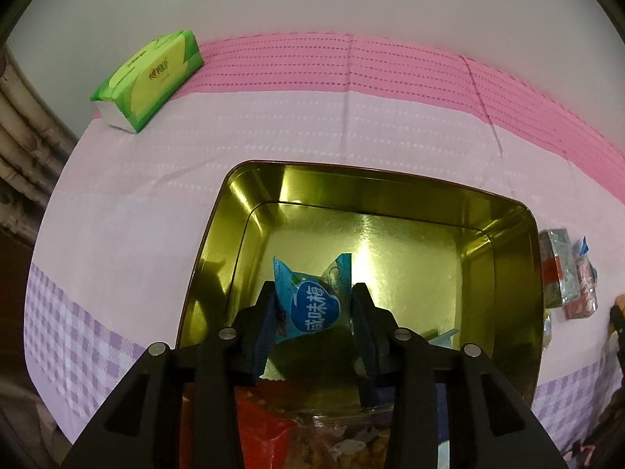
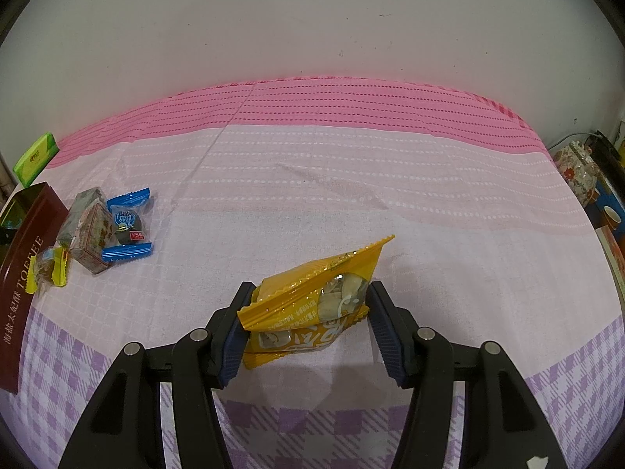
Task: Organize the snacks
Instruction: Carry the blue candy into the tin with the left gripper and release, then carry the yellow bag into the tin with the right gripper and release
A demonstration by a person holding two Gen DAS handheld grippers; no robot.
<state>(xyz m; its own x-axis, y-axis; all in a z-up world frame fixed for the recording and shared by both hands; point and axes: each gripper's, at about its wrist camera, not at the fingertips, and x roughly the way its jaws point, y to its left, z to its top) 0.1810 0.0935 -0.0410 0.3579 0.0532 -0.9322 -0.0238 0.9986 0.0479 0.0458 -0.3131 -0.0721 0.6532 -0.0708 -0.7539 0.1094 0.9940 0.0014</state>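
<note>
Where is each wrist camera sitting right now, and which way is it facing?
Left wrist: on the left gripper, tilted steeply down into the open gold metal tin; a blue-wrapped candy sits between its black fingers.
Right wrist: on the right gripper, angled down across the pink and purple tablecloth; its fingers hold a yellow snack packet.
Shared: the tin, the green tissue pack, the loose snacks beside the tin.
</note>
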